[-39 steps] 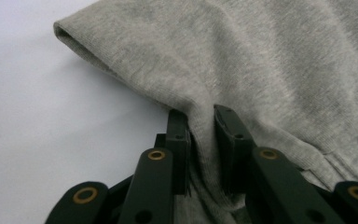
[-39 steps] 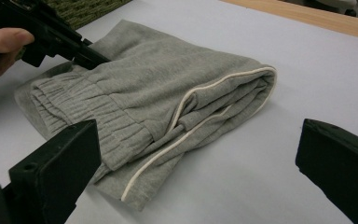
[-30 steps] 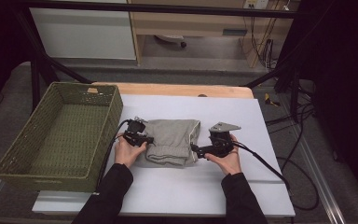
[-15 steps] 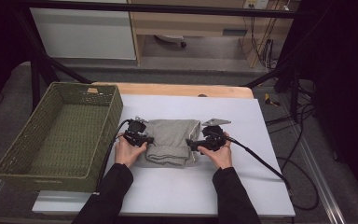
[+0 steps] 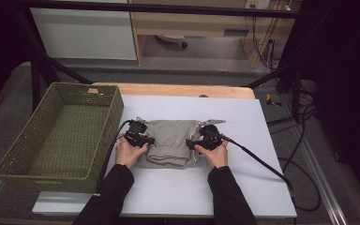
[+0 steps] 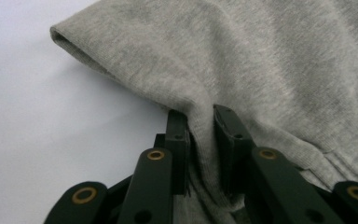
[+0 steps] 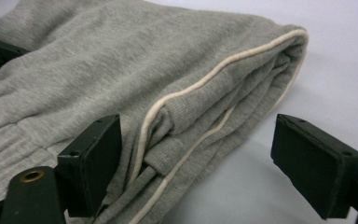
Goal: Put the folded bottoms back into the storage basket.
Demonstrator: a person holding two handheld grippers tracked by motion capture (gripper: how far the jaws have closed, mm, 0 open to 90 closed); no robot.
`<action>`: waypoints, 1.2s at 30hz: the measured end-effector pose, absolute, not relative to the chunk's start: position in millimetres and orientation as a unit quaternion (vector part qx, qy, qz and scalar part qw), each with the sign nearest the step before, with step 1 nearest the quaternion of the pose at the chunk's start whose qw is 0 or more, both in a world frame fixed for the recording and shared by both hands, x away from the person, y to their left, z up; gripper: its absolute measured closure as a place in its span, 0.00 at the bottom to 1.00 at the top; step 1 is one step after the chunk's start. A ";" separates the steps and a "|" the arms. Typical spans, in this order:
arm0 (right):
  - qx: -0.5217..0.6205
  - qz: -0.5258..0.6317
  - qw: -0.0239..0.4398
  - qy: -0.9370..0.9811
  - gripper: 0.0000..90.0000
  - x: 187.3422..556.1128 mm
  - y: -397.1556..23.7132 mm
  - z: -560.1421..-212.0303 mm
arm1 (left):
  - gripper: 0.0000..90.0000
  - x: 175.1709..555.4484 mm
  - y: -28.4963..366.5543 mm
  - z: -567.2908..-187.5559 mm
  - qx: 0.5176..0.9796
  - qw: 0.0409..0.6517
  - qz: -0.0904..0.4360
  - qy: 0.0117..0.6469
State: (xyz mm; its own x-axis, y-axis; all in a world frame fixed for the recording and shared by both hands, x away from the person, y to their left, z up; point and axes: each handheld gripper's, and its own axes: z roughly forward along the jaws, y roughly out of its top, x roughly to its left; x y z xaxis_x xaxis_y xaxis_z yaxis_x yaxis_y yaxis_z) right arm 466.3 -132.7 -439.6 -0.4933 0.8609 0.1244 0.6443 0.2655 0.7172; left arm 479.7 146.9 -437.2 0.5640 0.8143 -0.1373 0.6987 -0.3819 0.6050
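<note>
Left gripper [image 5: 145, 140] clenches the folded grey sweatpants' [image 5: 171, 142] left edge, anchoring them; right gripper [image 5: 191, 143], jaws closing but unclenched, straddles the right edge.

The folded grey knit garment [image 5: 169, 143] with cream piping along one seam lies flat in several layers at the middle of the white table [image 5: 243, 187]. Its ribbed hem faces me, and its left edge is bunched up.
</note>
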 end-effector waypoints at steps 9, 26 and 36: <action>0.489 0.359 0.133 0.784 0.28 466.8 -129.9 -445.1 | 0.85 479.6 146.7 -437.2 0.826 0.315 0.093 0.458; 0.505 0.359 0.109 0.778 0.57 463.0 -123.4 -445.5 | 0.85 479.0 145.5 -437.0 0.826 0.313 0.097 0.459; 0.508 0.366 0.091 0.774 0.76 463.3 -123.5 -443.8 | 0.86 479.2 144.9 -436.2 0.827 0.310 0.095 0.460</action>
State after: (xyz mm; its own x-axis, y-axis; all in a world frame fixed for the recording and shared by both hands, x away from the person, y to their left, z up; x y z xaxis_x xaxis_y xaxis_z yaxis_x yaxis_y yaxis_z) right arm 463.3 -123.5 -443.8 -0.4676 0.8532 0.2312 0.7200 0.2159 0.6595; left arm 479.2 144.9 -436.2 0.5591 0.8191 -0.1287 0.7014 -0.3844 0.6002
